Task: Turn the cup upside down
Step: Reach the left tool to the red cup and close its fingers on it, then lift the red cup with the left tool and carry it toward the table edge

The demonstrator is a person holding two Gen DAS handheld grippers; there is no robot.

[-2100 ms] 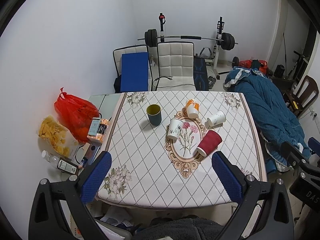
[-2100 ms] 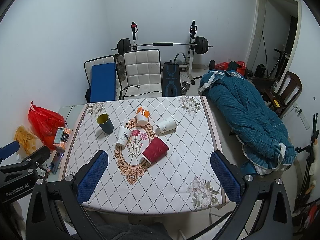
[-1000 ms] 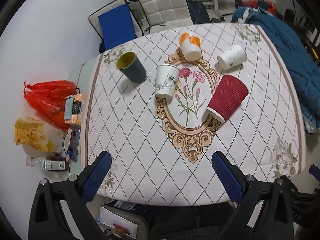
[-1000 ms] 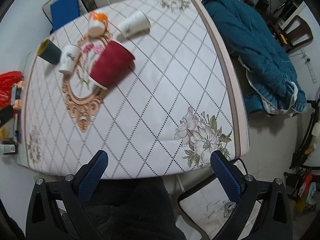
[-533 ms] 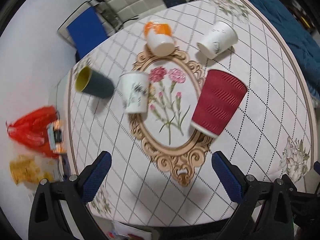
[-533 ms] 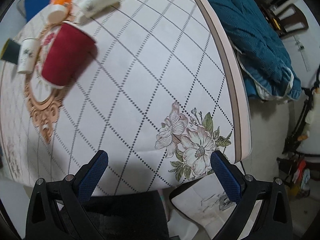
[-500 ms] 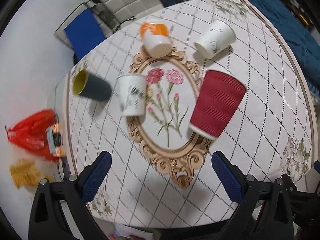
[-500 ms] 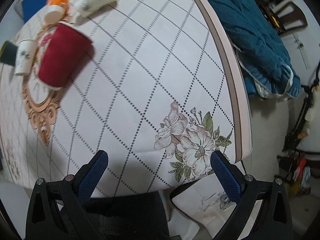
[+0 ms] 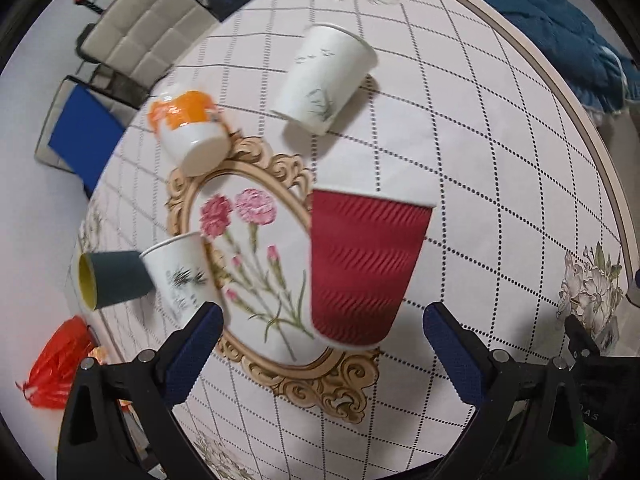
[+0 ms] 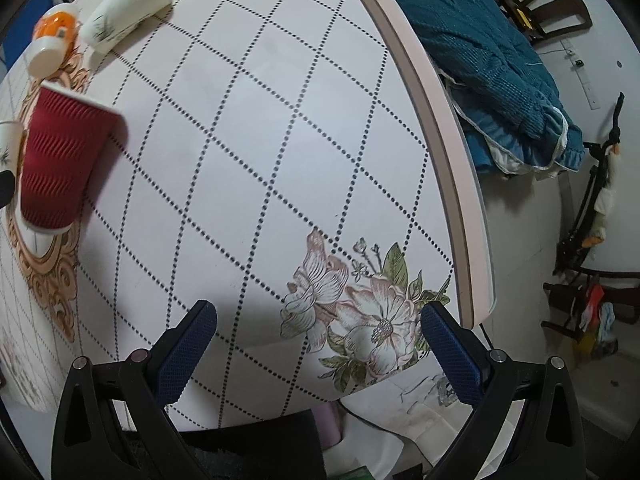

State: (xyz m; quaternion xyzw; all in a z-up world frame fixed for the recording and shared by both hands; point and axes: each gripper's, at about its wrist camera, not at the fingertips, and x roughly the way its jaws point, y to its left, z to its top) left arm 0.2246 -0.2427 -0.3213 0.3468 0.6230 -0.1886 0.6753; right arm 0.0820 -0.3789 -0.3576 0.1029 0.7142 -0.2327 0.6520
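A ribbed red paper cup (image 9: pixel 360 268) lies on its side on the patterned tablecloth (image 9: pixel 500 184), just beyond my open left gripper (image 9: pixel 324 320); it also shows at the left of the right wrist view (image 10: pixel 60 160). A white cup (image 9: pixel 324 80) and an orange-and-white cup (image 9: pixel 188 132) lie on their sides farther back. Another white cup (image 9: pixel 180 276) and a dark teal cup (image 9: pixel 112 278) are at the left. My right gripper (image 10: pixel 320 328) is open and empty over the table's near right corner.
The table's right edge (image 10: pixel 440 120) borders a teal blanket (image 10: pixel 492 60). A red plastic bag (image 9: pixel 56 364) lies left of the table. Padded chairs (image 9: pixel 148 36) stand behind it.
Both grippers have dropped closer to the table. The left one has moved in toward the red cup, which now looms large. The cups have not moved.
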